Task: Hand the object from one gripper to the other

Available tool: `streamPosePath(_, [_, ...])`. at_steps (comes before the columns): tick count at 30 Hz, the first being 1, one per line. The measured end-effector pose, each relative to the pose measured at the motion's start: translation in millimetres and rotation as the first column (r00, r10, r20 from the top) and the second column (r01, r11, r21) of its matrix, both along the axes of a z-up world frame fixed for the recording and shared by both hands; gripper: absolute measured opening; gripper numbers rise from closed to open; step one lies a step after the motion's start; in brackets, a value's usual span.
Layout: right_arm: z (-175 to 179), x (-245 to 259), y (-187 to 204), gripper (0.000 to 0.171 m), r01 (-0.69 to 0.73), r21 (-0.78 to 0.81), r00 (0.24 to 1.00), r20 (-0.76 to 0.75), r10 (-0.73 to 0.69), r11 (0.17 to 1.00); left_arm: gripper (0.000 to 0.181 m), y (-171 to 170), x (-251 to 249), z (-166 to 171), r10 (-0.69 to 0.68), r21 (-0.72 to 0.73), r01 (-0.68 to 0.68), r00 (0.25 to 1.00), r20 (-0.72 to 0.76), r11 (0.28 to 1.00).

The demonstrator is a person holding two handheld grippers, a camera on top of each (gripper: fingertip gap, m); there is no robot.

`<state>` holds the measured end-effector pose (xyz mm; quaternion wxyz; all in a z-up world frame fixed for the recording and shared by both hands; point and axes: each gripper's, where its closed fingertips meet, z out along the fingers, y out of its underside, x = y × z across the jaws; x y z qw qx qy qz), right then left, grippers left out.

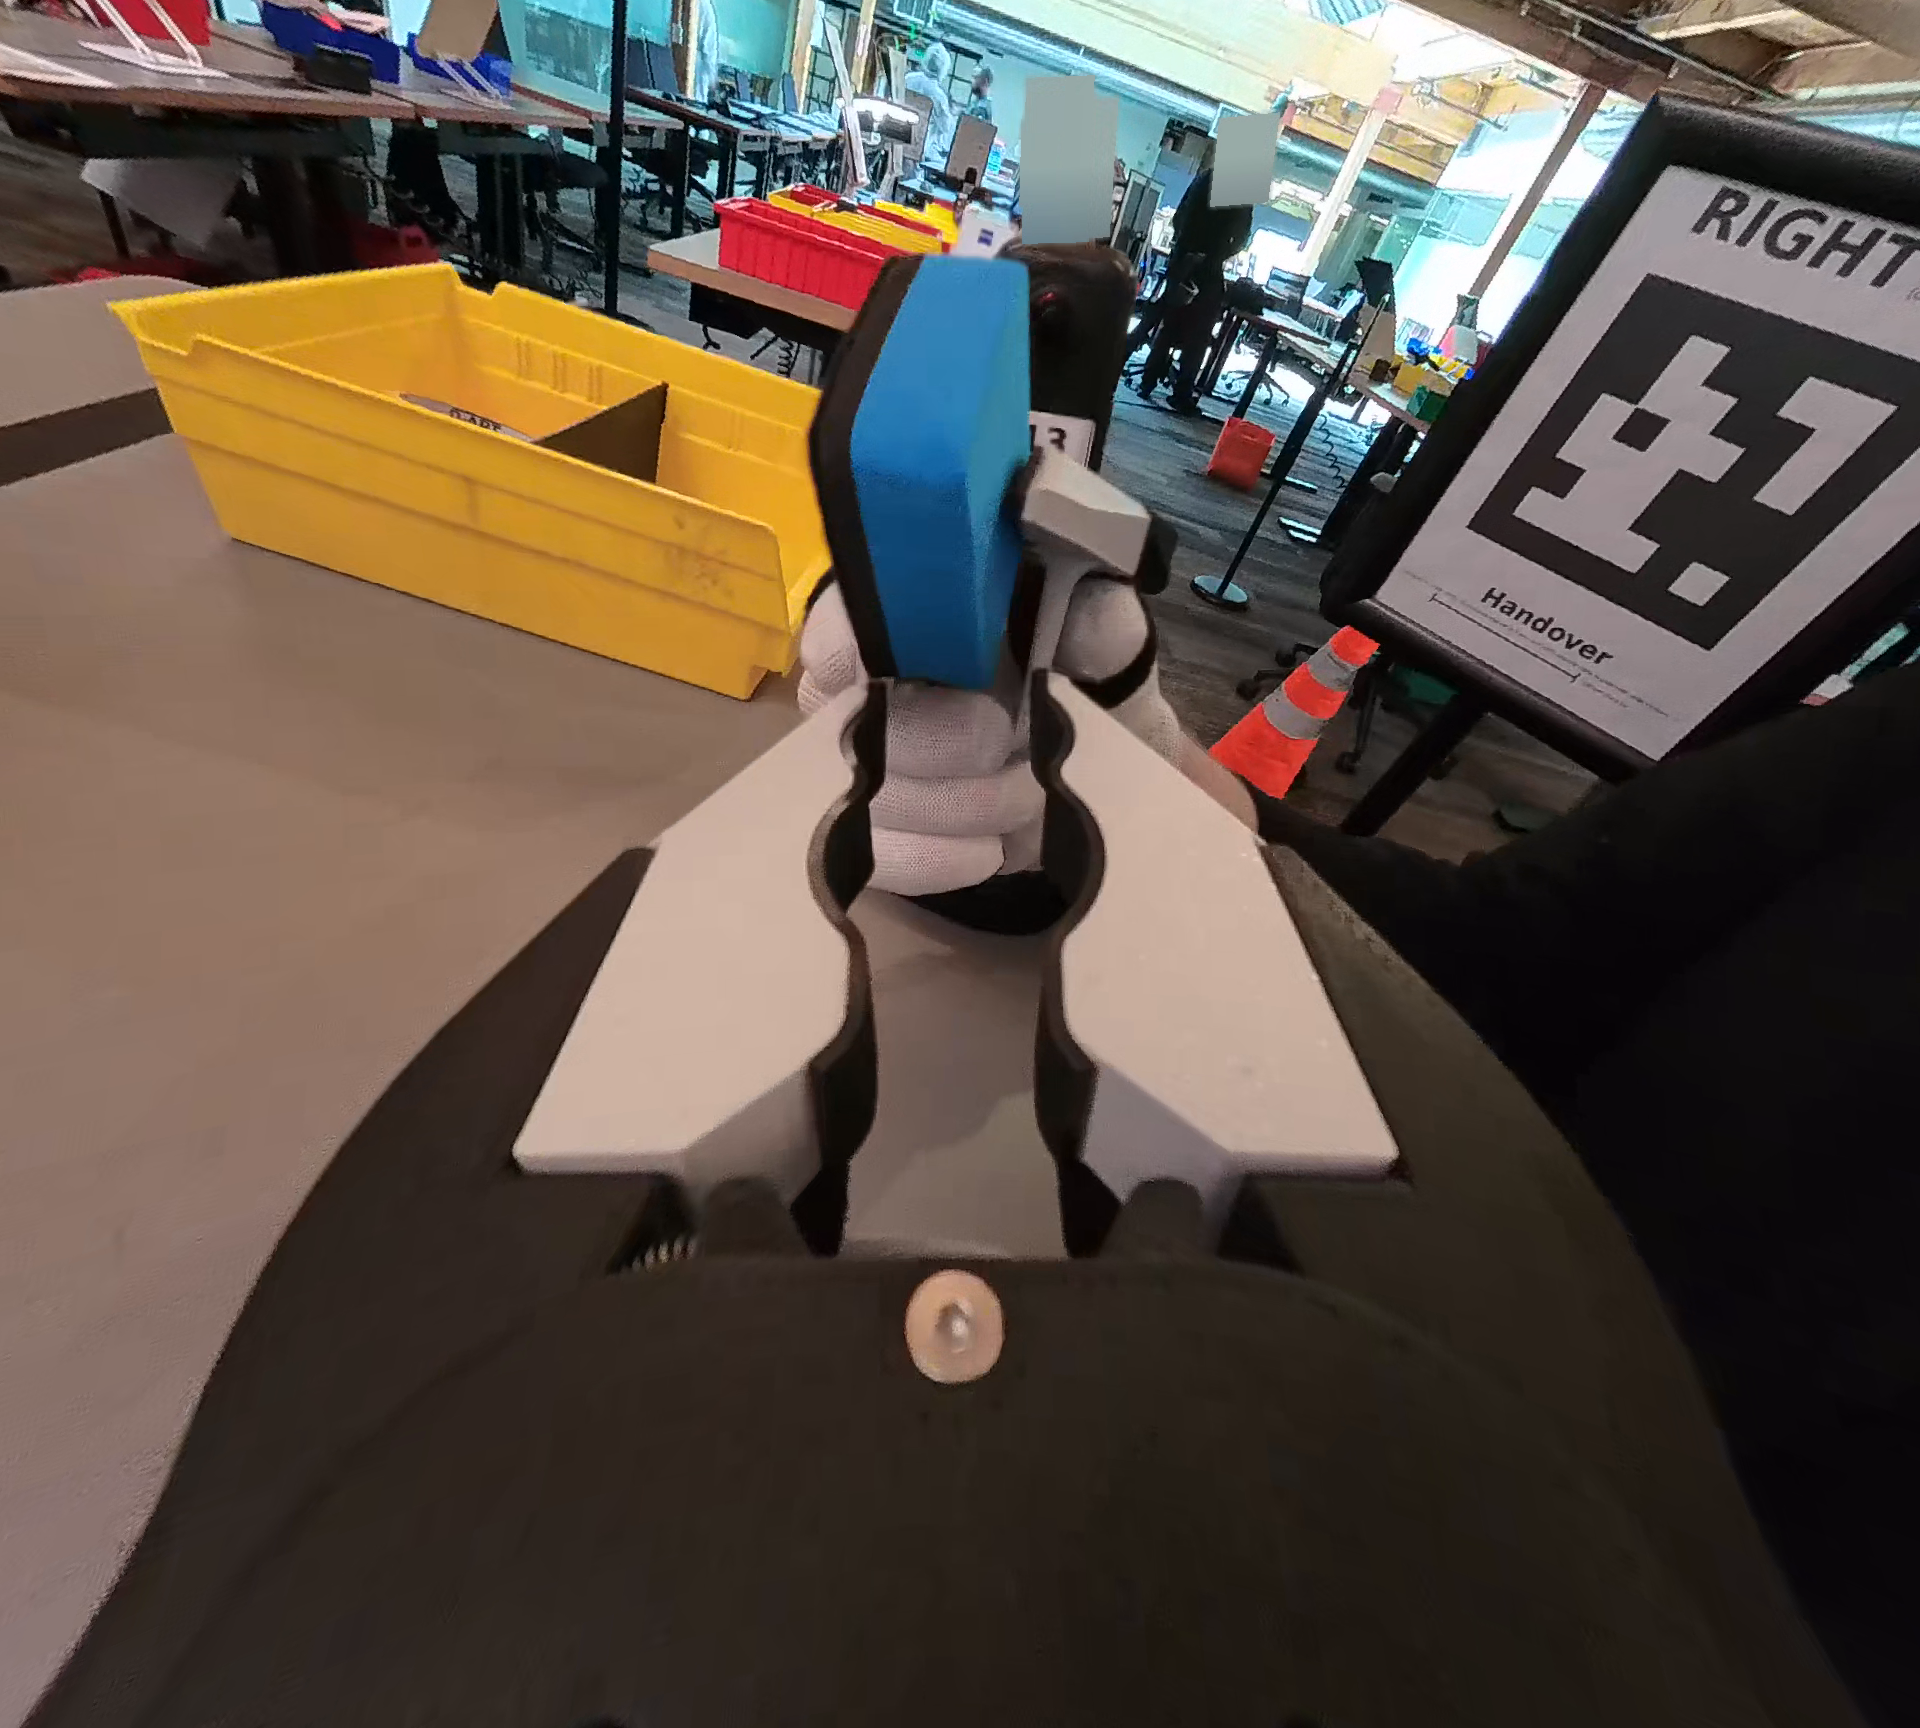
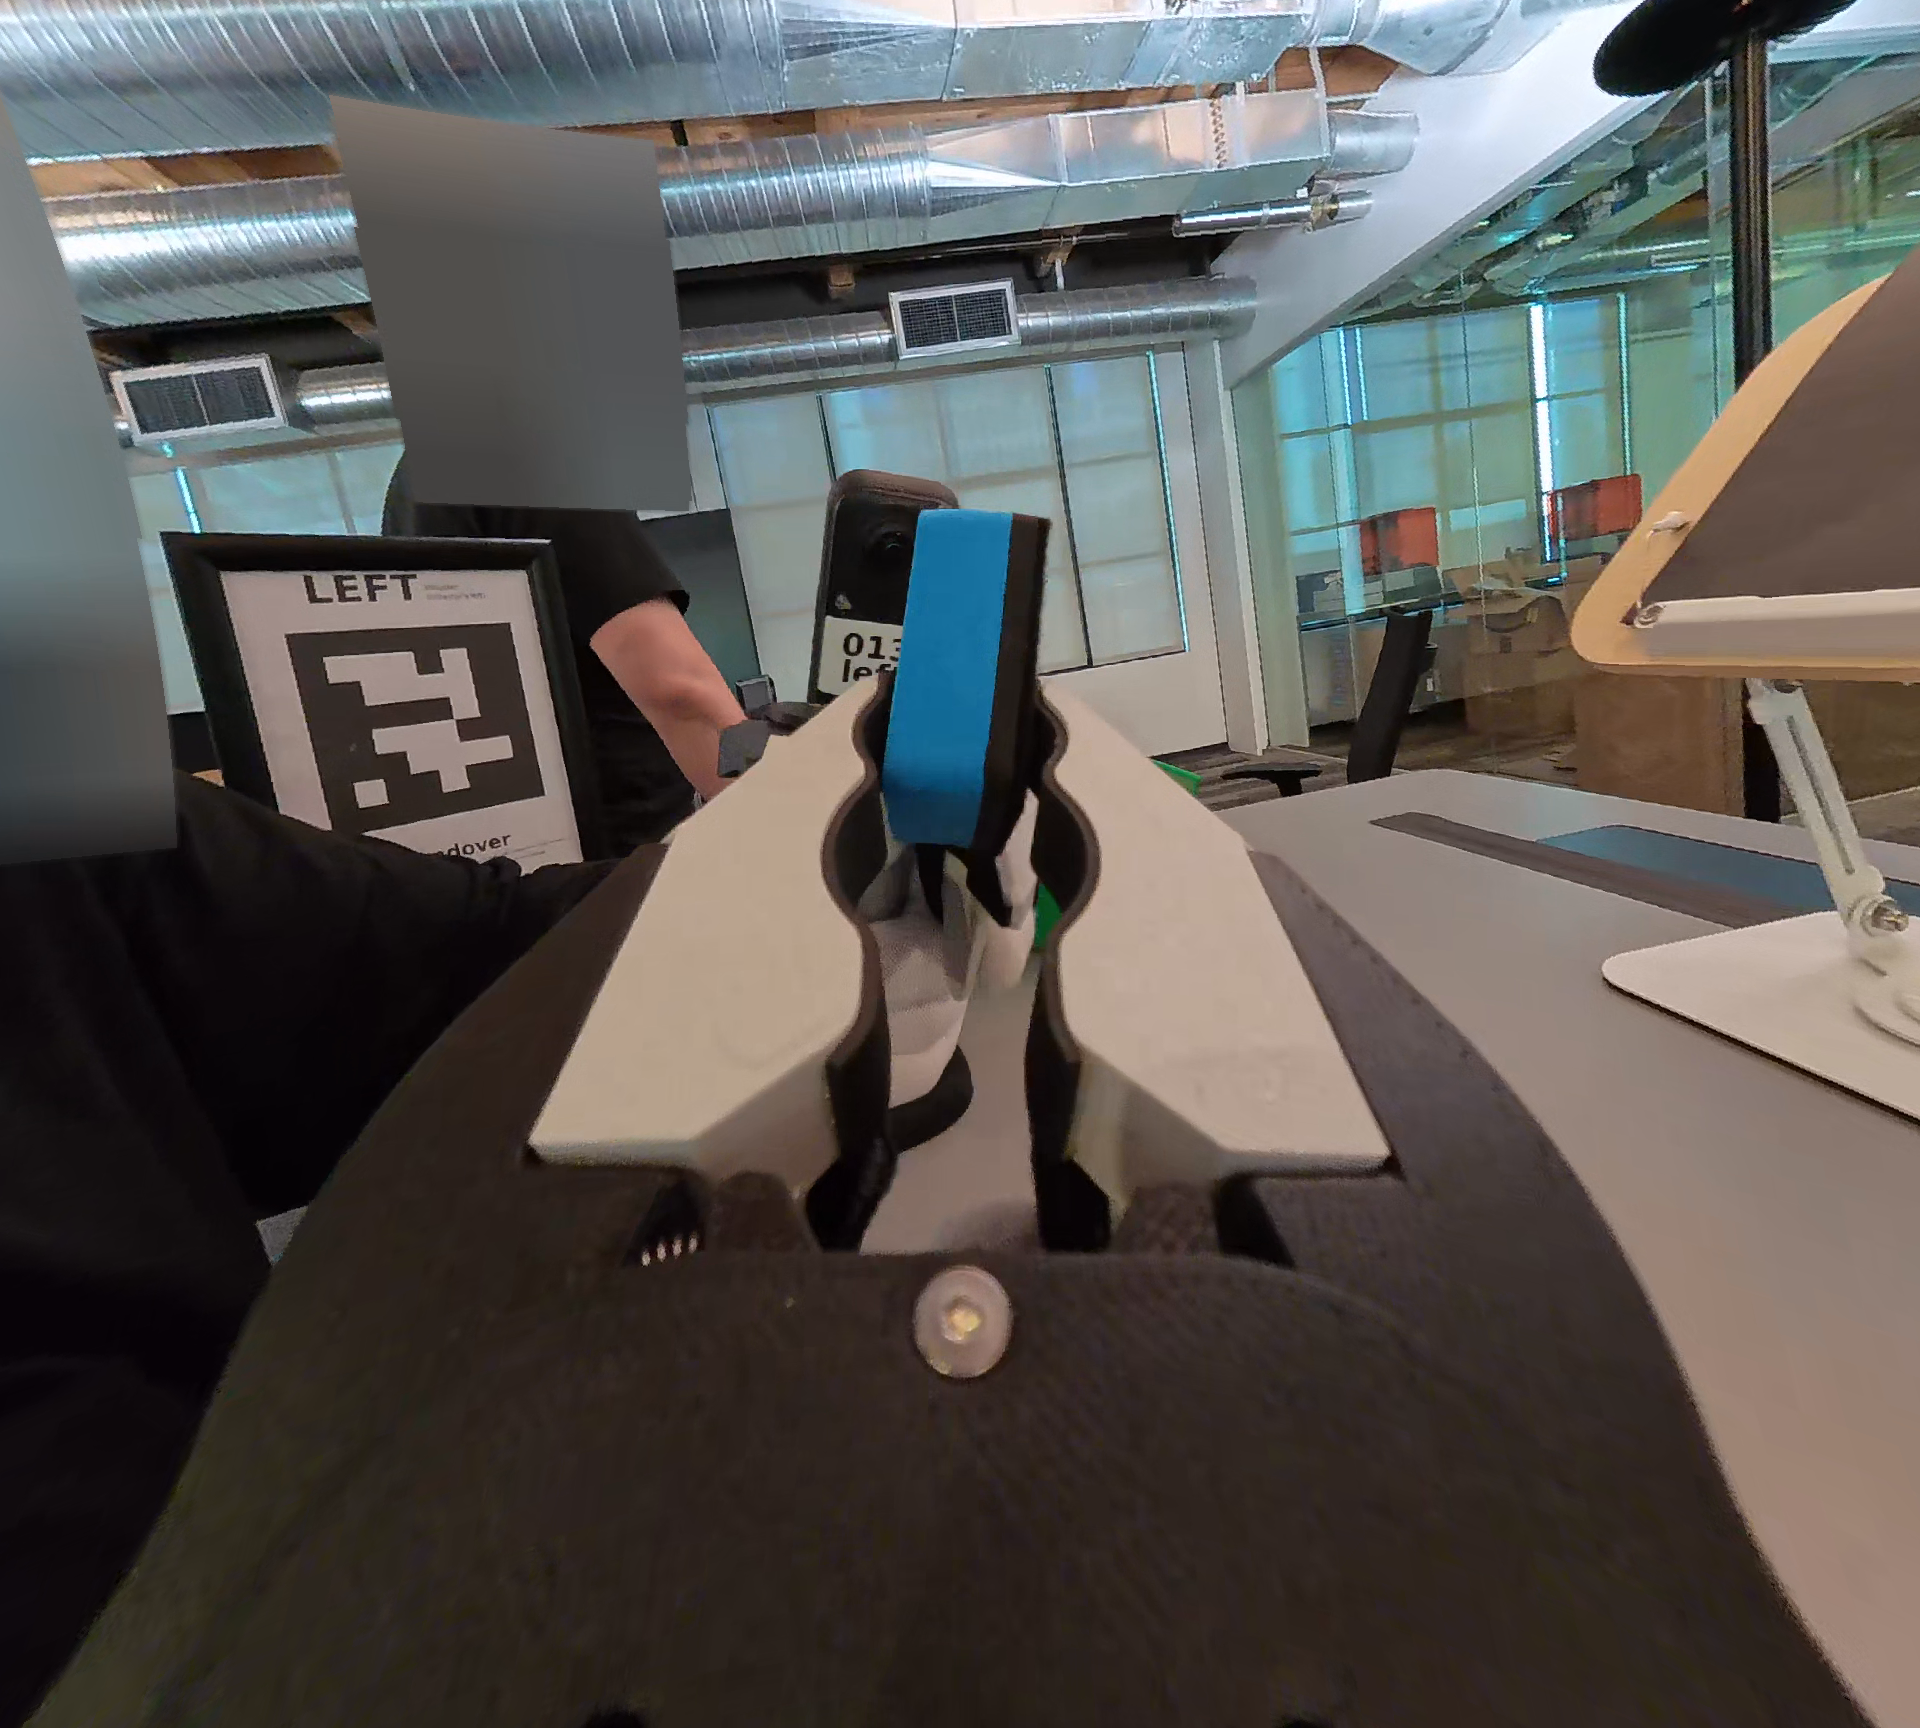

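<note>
A blue foam block with a black backing (image 1: 935, 473) stands upright between the two grippers. My left gripper (image 1: 958, 689) is shut on the block's lower end at its fingertips. In the left wrist view a grey finger of my right gripper (image 1: 1086, 517) touches the block's right side, and the white-gloved hand (image 1: 935, 795) holding that gripper shows behind my fingers. In the right wrist view my right gripper (image 2: 958, 712) is shut on the block (image 2: 951, 681), which sits between its pads. The left gripper's black camera (image 2: 868, 577) shows just behind the block.
A yellow bin (image 1: 343, 442) with a black divider stands on the grey table (image 1: 260, 899) to the left. A framed marker sign (image 1: 1683, 452) and an orange cone (image 1: 1299, 712) are to the right. The right wrist view shows another framed sign (image 2: 405, 702) and a white stand (image 2: 1787, 982). The grippers' ends are close to 4 centimeters from one another.
</note>
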<state>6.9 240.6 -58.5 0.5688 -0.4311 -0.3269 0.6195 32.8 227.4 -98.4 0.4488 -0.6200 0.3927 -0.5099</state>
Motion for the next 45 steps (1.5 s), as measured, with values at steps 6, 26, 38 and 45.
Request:
streamPosePath(6, [0,-1,-2,0.02,-0.015,0.004,1.0,0.004,0.015,1.0,0.024,-1,2,-1,-0.008,-0.002,0.008,1.0,0.031,1.0])
streamPosePath(26, [-3,-1,17,0.057,0.092,-0.071,0.995,0.055,-0.088,0.993,0.021,23,-13,12,0.223,0.194,-0.227,0.974,0.044,0.954])
streamPosePath(38, [-5,-19,44,0.094,0.402,-0.227,0.916,0.102,-0.389,0.887,0.02,53,-22,17,0.763,0.899,-0.269,0.638,-0.101,0.344])
streamPosePath(45, [8,-13,34,0.074,0.348,-0.223,0.933,-0.018,-0.36,0.911,0.02,48,-18,26,0.783,0.931,-0.254,0.62,-0.05,0.261])
